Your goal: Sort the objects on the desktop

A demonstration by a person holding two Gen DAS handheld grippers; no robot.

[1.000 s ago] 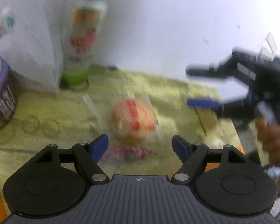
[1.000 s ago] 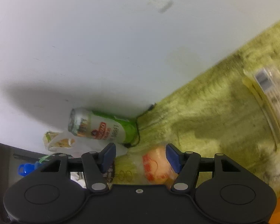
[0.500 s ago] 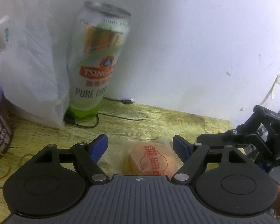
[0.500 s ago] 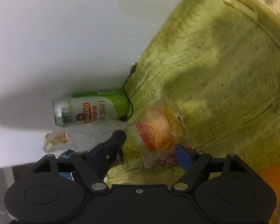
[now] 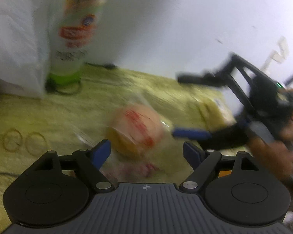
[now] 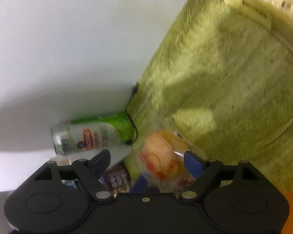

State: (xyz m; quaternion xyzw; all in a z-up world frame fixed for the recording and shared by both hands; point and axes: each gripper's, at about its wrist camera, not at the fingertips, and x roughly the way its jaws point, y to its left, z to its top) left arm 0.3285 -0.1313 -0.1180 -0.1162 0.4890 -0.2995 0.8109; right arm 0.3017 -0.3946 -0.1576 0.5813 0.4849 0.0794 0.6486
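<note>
Item: white plastic bag [image 5: 13, 44], far left, against the wall. Beer can [image 5: 76, 29] upright beside it, a black cable [image 5: 68, 91] looped at its base. Rubber bands [image 5: 23, 141] loose on the yellow-green surface [image 5: 39, 113].

Item: wrapped bun [image 5: 135, 134], mid-surface, in clear film, its picture blurred.

Left claw [image 5: 146, 152]: opening, wide, bun just ahead, pads clear of it.

Right claw [image 6: 147, 161]: opening, bun partly between the jaws, blue pad [image 6: 193, 164] beside the wrap; no grip seen.

Handling advice: let one claw take it; centre the bun, close gently, since film likely slips and bread crushes.
</note>
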